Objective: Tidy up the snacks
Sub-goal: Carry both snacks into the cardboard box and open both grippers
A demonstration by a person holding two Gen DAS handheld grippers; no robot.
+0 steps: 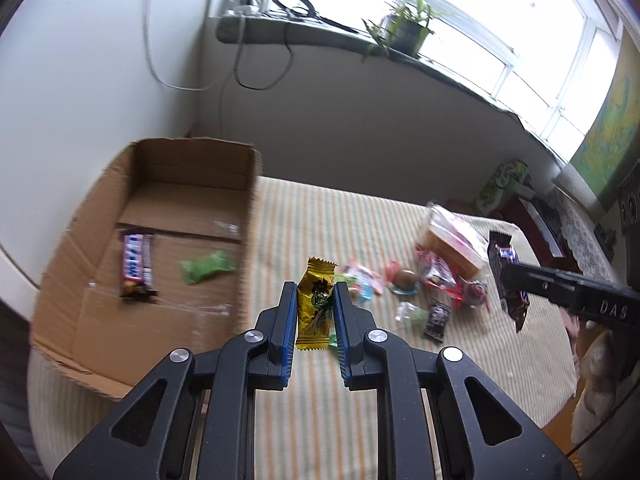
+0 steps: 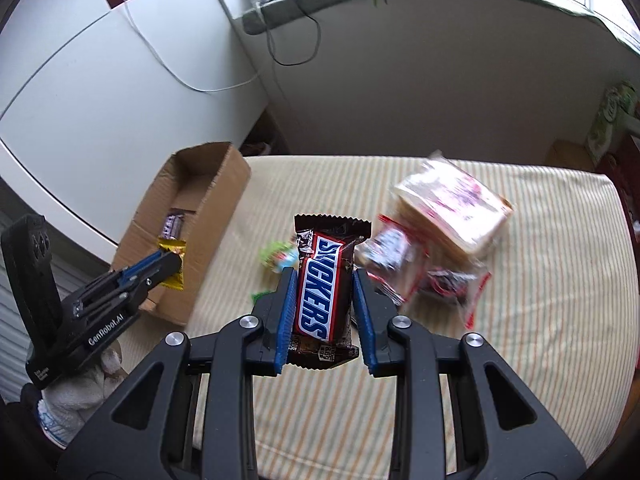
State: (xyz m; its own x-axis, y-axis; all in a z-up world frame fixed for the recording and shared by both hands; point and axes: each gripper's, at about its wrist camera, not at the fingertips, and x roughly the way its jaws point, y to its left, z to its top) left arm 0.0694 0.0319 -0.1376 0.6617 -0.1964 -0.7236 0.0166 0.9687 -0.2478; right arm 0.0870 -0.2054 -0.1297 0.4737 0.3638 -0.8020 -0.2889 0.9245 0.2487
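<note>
My left gripper (image 1: 315, 292) is shut on a yellow-wrapped candy (image 1: 316, 306), held above the striped tablecloth just right of an open cardboard box (image 1: 100, 272). A Snickers bar (image 1: 138, 264) and a green packet (image 1: 208, 266) lie in that box. My right gripper (image 2: 325, 276) is shut on a brown Snickers bar (image 2: 324, 284) lifted over the table. In the right wrist view the left gripper (image 2: 170, 262) with its yellow candy (image 2: 174, 258) hangs beside the box (image 2: 200, 216). The right gripper (image 1: 512, 280) shows at the right edge of the left wrist view, the Snickers bar (image 1: 506, 280) in it.
A heap of small wrapped snacks (image 1: 400, 284) and a bagged bread pack (image 1: 452, 240) lie on the striped tablecloth (image 1: 320, 216). The same bread pack (image 2: 456, 200) sits behind red-white packets (image 2: 396, 264). A windowsill with a plant (image 1: 404, 28) and cables runs behind; a gloved hand (image 2: 80, 392) holds the left gripper.
</note>
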